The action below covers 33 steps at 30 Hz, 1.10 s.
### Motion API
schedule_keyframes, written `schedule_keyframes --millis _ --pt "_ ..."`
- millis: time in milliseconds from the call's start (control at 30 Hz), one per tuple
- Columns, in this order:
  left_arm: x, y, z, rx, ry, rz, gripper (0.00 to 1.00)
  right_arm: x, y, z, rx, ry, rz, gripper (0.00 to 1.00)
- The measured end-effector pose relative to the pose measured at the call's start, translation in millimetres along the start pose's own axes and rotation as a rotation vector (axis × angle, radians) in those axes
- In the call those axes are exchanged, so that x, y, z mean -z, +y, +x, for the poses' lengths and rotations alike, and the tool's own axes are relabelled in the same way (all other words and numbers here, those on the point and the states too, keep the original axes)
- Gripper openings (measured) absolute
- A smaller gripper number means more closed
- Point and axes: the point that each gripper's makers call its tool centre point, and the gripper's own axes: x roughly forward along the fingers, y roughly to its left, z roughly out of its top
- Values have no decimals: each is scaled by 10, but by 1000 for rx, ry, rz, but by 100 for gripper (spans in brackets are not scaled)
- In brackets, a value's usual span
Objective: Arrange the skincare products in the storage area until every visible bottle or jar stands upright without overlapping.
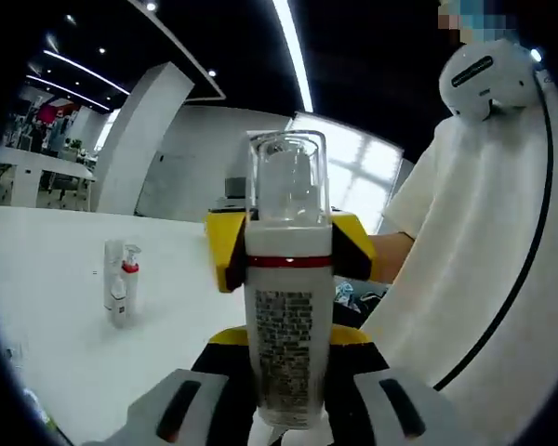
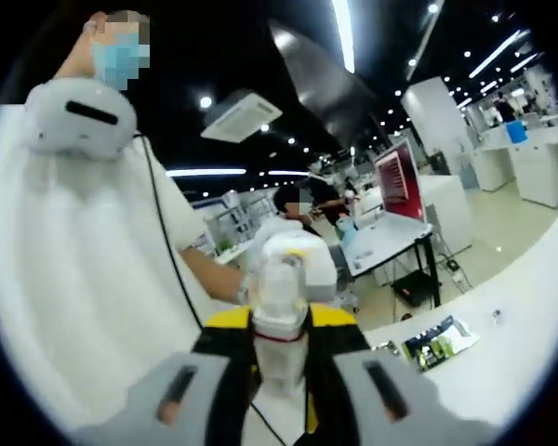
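White tabletop (image 1: 65, 353) spreads under a dim ceiling with strip lights. Upright between both tools, a clear-capped pump bottle (image 1: 285, 316) with a red band is pinched by the left gripper (image 1: 284, 413) low down and by the right gripper (image 2: 277, 386) (yellow jaws meeting from the far side). Two small bottles (image 1: 119, 283) stand upright, well apart, beyond. A person in white stands close.
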Motion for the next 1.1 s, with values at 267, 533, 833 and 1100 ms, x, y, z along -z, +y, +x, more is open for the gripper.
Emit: schedule_keyframes --millis 267,533,833,1100 --pt "-72 234 4 -113 -25 -1 24 -70 -224 -124 179 -80 1 19" --pt "-155 507 -113 -251 -55 -11 24 -111 -467 -138 365 -83 -36 21" --pt "-257 728 -156 -312 -66 3 24 -110 -614 -235 553 -53 -79 23" --pt "-204 672 26 -280 -16 50 24 -77 -604 -331 640 -102 -20 23"
